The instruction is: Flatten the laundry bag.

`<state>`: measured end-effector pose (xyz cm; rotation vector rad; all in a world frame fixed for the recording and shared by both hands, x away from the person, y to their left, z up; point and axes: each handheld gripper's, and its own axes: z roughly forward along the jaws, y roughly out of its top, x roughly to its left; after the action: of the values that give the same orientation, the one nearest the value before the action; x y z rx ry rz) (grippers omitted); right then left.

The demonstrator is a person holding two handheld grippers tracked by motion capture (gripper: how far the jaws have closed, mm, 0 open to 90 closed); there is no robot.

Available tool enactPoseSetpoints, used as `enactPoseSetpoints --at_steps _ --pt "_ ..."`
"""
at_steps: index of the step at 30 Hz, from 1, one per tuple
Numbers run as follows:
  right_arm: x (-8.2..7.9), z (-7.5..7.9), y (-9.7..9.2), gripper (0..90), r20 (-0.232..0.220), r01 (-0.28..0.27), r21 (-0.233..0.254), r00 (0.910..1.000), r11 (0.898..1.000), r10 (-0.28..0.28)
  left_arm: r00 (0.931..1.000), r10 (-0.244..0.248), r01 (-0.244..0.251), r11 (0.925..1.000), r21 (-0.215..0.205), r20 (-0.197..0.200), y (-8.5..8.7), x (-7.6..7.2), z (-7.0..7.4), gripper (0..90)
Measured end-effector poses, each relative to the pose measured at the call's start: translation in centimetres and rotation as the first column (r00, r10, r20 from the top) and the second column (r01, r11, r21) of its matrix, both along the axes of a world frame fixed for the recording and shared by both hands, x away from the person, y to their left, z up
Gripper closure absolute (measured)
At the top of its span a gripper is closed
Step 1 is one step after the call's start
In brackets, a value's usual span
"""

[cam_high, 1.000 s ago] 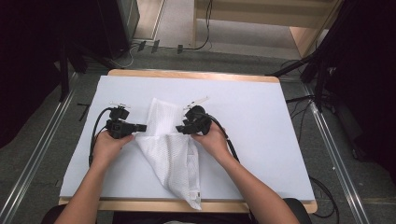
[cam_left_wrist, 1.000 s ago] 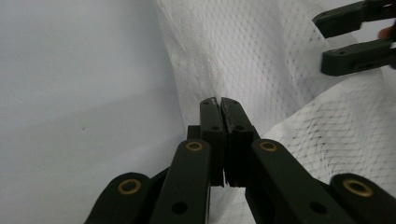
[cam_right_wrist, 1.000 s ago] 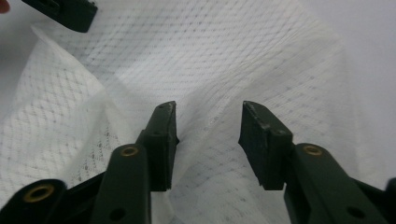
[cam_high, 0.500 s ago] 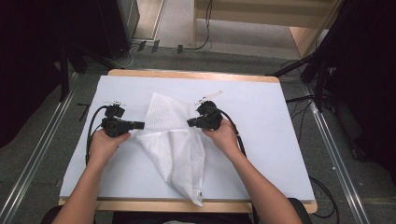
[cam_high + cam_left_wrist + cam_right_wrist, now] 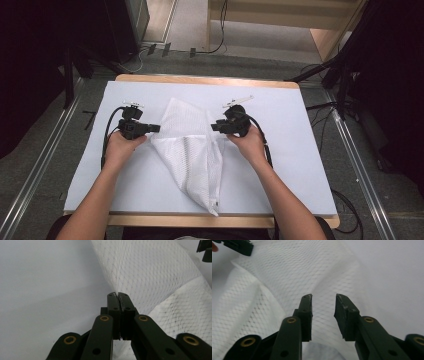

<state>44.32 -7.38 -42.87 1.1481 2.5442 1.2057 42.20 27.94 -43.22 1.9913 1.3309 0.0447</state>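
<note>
Black, hard-edged plastic forms the left gripper (image 5: 150,128), at centre left of the high view; in the left gripper view its 2 flat jaws are clenched together, and whether a thread of mesh is caught at their tips cannot be told, though the fabric edge (image 5: 117,288) lies right at them. The right gripper (image 5: 216,126), right of centre in the high view, has jaws that have just been opening; in the right gripper view the 2 pads (image 5: 344,311) stand apart, released, with only loose mesh behind the gap. Between the grippers lies the white mesh bag (image 5: 192,150), a fine diamond-net fabric, soft and creased, folded into a rough triangle that tapers toward the bottom centre of the high view, where a small dark zip pull (image 5: 216,204) sits at its tip. It rests on a smooth, matt white sheet (image 5: 300,165) covering a table with a pale wooden edge (image 5: 210,80) along the upper side
</note>
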Motion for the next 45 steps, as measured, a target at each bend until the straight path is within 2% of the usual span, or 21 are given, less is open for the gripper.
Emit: enactPoseSetpoints --at_steps 3,6,7,8,9,12,14,16,17,18,19,20,22,27,31,32,35,36,41,42,45 --pt "0.3 -0.3 -0.9 63.5 -0.020 0.027 0.015 0.9994 1.000 -0.027 1.0000 0.006 -0.006 1.0000 -0.001 -0.002 0.0 0.2 -0.2 90.0" --pt "0.8 -1.4 -2.2 57.3 -0.036 0.077 -0.020 0.9963 0.997 -0.078 0.9999 0.008 -0.008 1.0000 0.004 -0.008 0.2 0.4 -0.3 90.0" --pt "0.8 -1.4 -2.2 57.3 -0.036 0.077 -0.020 0.9963 0.997 -0.078 0.9999 0.008 -0.008 1.0000 0.002 -0.008 0.2 0.5 -0.4 90.0" --pt "0.9 -2.0 -2.7 51.1 -0.053 0.087 -0.020 0.9947 0.996 -0.088 0.9998 0.017 -0.017 0.9999 0.003 -0.007 0.4 0.6 -0.4 90.0" --pt "0.9 -2.1 -2.9 48.8 -0.054 0.089 -0.016 0.9945 0.996 -0.090 0.9997 0.022 -0.022 0.9998 0.004 -0.005 0.5 0.6 -0.4 90.0" --pt "0.9 -2.6 -3.2 48.8 -0.079 0.080 0.001 0.9936 0.997 -0.080 0.9992 0.039 -0.039 0.9992 -0.003 -0.005 0.9 0.7 -0.4 90.0" --pt "0.9 -3.1 -2.9 55.4 -0.103 0.061 0.002 0.9929 0.998 -0.060 0.9991 0.042 -0.042 0.9991 -0.002 -0.006 1.0 0.8 -0.5 90.0" --pt "0.8 -3.4 -2.6 73.4 -0.119 0.051 -0.009 0.9915 0.999 -0.052 0.9989 0.047 -0.047 0.9989 -0.003 -0.005 1.0 0.9 -0.5 90.0" --pt "0.8 -3.5 -2.5 80.3 -0.117 0.047 -0.020 0.9920 0.999 -0.049 0.9989 0.047 -0.047 0.9989 -0.003 -0.005 1.0 0.9 -0.5 90.0" --pt "0.8 -3.5 -2.5 80.3 -0.117 0.047 -0.020 0.9920 0.999 -0.049 0.9989 0.046 -0.046 0.9989 -0.003 -0.006 1.0 0.9 -0.6 90.0" --pt "0.8 -3.3 -2.4 89.7 -0.092 0.053 -0.041 0.9941 0.998 -0.057 0.9990 0.045 -0.045 0.9990 -0.002 -0.004 1.0 0.9 -0.5 90.0" --pt "0.9 -3.1 -2.5 90.0 -0.087 0.059 -0.045 0.9943 0.997 -0.062 0.9990 0.043 -0.043 0.9991 -0.004 -0.005 1.0 0.9 -0.5 90.0" --pt "1.0 -2.9 -2.8 90.0 -0.086 0.065 -0.044 0.9939 0.997 -0.069 0.9990 0.045 -0.045 0.9990 -0.005 -0.005 1.0 0.9 -0.5 90.0" --pt "1.6 -1.5 -5.5 90.0 -0.071 0.131 -0.019 0.9887 0.991 -0.132 0.9993 0.036 -0.036 0.9993 -0.010 -0.007 0.7 1.0 -0.7 90.0" --pt "2.1 -1.2 -6.9 90.0 -0.060 0.145 -0.019 0.9875 0.989 -0.146 0.9996 0.028 -0.028 0.9994 -0.020 -0.004 0.5 1.0 -0.7 89.1" --pt "2.4 -1.2 -7.7 90.0 -0.059 0.170 -0.034 0.9833 0.985 -0.172 0.9996 0.027 -0.027 0.9996 -0.013 0.011 0.3 1.0 -0.6 84.6" --pt "3.0 -1.3 -8.8 90.0 -0.062 0.196 -0.030 0.9783 0.980 -0.197 0.9994 0.032 -0.031 0.9991 -0.027 0.010 0.3 1.0 -0.6 73.0" --pt "3.1 -1.4 -9.2 90.0 -0.065 0.207 -0.025 0.9760 0.978 -0.208 0.9995 0.029 -0.028 0.9981 -0.055 0.011 0.3 0.9 -0.2 71.2" --pt "3.6 -2.0 -10.2 89.3 -0.067 0.246 -0.040 0.9664 0.968 -0.248 0.9991 -0.011 0.013 0.9978 -0.065 0.042 -0.6 0.4 1.0 70.0" --pt "3.6 -2.1 -10.5 79.7 -0.064 0.261 -0.041 0.9627 0.965 -0.263 0.9980 -0.034 0.037 0.9977 -0.057 0.054 -1.2 0.1 1.4 68.8" --pt "3.1 -1.4 -10.6 72.8 -0.044 0.264 -0.024 0.9634 0.964 -0.264 0.9961 -0.064 0.067 0.9964 -0.052 0.060 -1.9 -0.3 1.9 67.5"
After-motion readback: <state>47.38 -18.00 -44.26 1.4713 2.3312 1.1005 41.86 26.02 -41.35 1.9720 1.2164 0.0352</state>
